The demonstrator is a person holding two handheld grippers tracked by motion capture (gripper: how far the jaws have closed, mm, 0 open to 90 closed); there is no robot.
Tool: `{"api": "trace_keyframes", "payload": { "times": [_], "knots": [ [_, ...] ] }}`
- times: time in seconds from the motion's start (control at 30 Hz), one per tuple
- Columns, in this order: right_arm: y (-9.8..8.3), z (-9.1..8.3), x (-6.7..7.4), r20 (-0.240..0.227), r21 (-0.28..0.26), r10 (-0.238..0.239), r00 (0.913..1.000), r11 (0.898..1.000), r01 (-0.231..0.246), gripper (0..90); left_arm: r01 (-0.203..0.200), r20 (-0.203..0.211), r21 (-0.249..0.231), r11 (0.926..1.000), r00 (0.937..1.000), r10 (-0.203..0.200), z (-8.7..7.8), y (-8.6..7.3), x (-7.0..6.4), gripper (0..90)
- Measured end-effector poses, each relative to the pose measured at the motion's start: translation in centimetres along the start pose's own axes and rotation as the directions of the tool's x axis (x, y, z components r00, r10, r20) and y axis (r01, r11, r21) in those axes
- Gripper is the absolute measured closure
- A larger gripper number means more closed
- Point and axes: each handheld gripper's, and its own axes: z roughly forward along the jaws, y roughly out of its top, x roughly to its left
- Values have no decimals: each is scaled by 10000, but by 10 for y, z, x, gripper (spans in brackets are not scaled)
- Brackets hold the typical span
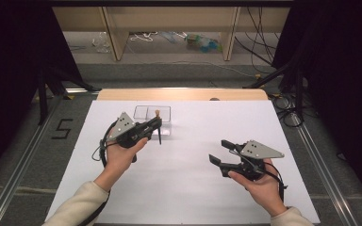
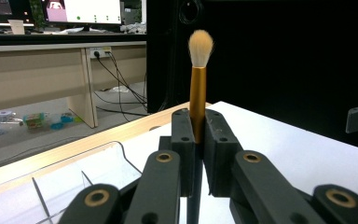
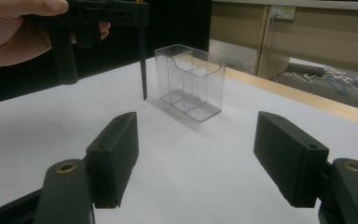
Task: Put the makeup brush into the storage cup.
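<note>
Clear plastic box (image 1: pixel 152 114) upper centre, just behind upright makeup brush (image 2: pixel 198 88) clamped in left gripper (image 1: pixel 156 126); right gripper (image 1: pixel 220 151) wide, empty, lower right.

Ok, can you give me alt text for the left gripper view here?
The left gripper is shut on a makeup brush, held upright with its pale bristles on top. Below left is a clear plastic organizer on the white table.

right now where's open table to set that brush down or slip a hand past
Bare white sheet lies between the left gripper and the right gripper, and along the near edge between the two forearms. The right rear part of the sheet is free too. It is crowded at the left rear, where the brush stands upright beside the clear organizer.
</note>
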Motion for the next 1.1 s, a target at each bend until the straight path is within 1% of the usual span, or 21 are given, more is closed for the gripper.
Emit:
{"api": "trace_keyframes", "payload": {
  "times": [0.03,0.07,0.1,0.13,0.2,0.3,0.37,0.4,0.43,0.47,0.5,0.53,0.6,0.67,0.7,0.77,0.8,0.83,0.87,1.0,1.1],
  "knots": [
    [0,-3,-1,116,209,-68,9999,9998,65,317,25,-5,-14,10000,10000,-25,0,0,0,835],
    [-1,-4,-1,90,207,-60,9999,9998,59,317,-46,-2,-8,10000,10000,46,0,0,1,835],
    [-2,-2,-3,125,-128,-246,9996,9996,248,317,-24,-14,3,10000,10000,24,-1,0,1,835],
    [-2,-6,-3,160,70,-203,9997,9998,202,317,71,-84,-10,10000,9999,-71,-1,0,2,835],
    [-3,-8,-3,177,92,-226,9996,9997,225,317,-36,-62,-15,10000,10000,36,-1,1,3,835],
    [-4,-10,-3,229,40,-275,9994,9996,274,316,17,-124,-43,10000,9999,-17,-2,1,4,835],
    [-7,-12,-3,262,30,-211,9994,9998,211,316,-12,-176,-42,10000,9998,12,-3,1,5,835],
    [-7,-14,-2,194,238,-21,9998,9997,17,316,-5,-205,-63,10000,9998,4,-3,1,5,835],
    [-8,-14,-4,266,93,-210,9994,9997,208,316,4,-210,-65,10000,9998,-6,-3,1,5,835],
    [-8,-14,-4,250,90,-164,9996,9998,161,316,51,-236,-68,10000,9997,-52,-3,1,5,835],
    [-8,-14,-4,250,90,-164,9996,9998,161,316,-17,-224,-58,10000,9997,16,-3,1,5,835],
    [-9,-16,-3,199,234,68,9998,9997,-73,316,-9,-232,-63,10000,9997,8,-3,2,6,835],
    [-9,-16,-4,302,60,-172,9994,9998,170,315,-58,-279,-63,10000,9996,56,-4,3,7,835],
    [-9,-16,-4,246,-7,-149,9996,9999,149,315,-73,-299,-73,9999,9995,71,-4,3,7,835],
    [-10,-16,-2,117,70,142,9998,9999,-143,315,-77,-369,-89,9999,9993,74,-5,4,8,835],
    [-10,-16,-2,110,65,138,9998,9999,-139,315,-55,-415,-106,9999,9991,51,-5,4,9,835],
    [-10,-18,-3,248,222,63,9997,9997,-68,315,-82,-441,-115,9999,9990,77,-5,4,9,835],
    [-10,-18,-3,248,222,63,9997,9997,-68,315,-115,-459,-139,9998,9989,109,-5,4,10,835],
    [-10,-18,-5,310,76,-107,9995,9999,104,315,-138,-482,-150,9998,9988,130,-6,5,10,835],
    [-11,-18,-5,312,85,-112,9994,9999,110,315,-3,-590,-170,9999,9983,-8,-6,5,10,835],
    [-11,-18,-5,339,99,-116,9994,9999,113,315,-39,-605,-166,9999,9982,29,-6,5,11,835]
  ]
}}
